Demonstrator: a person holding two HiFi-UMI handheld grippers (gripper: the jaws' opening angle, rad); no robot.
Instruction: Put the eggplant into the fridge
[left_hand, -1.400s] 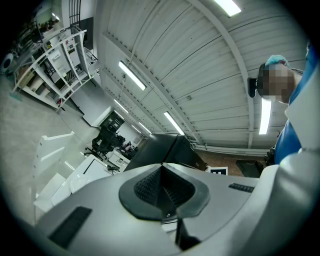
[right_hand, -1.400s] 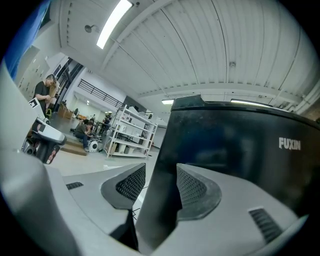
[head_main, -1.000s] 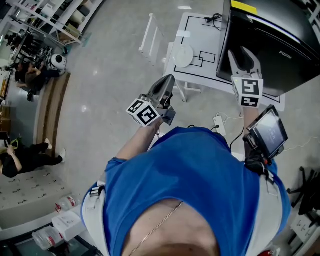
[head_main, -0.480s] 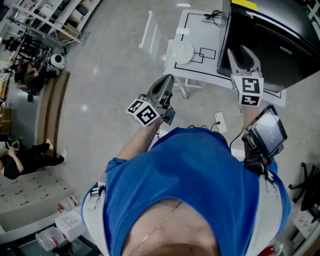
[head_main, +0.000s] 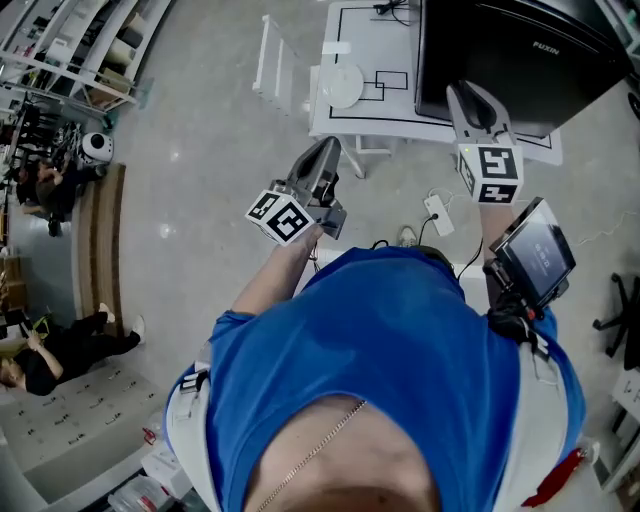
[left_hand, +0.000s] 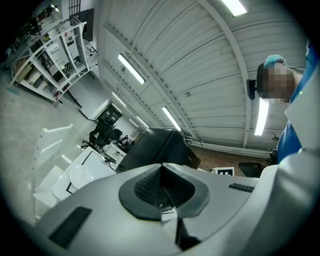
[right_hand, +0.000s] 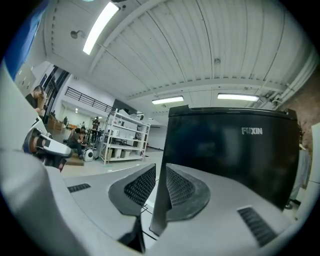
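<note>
The person is wearing a blue short-sleeved T-shirt (head_main: 390, 340) and a thin chain (head_main: 312, 455) at the neck. A black-framed screen (head_main: 535, 250) is riding on the right forearm. The left gripper (head_main: 328, 148) is showing a grey shell, black ribbed pads (left_hand: 149, 188) and a black-and-white marker cube (head_main: 281, 217).

A white plate (head_main: 343, 85) is being carried near the tabletop's (head_main: 395, 108) left edge; a power strip (head_main: 436, 213) is being left on the floor (head_main: 200, 150).
</note>
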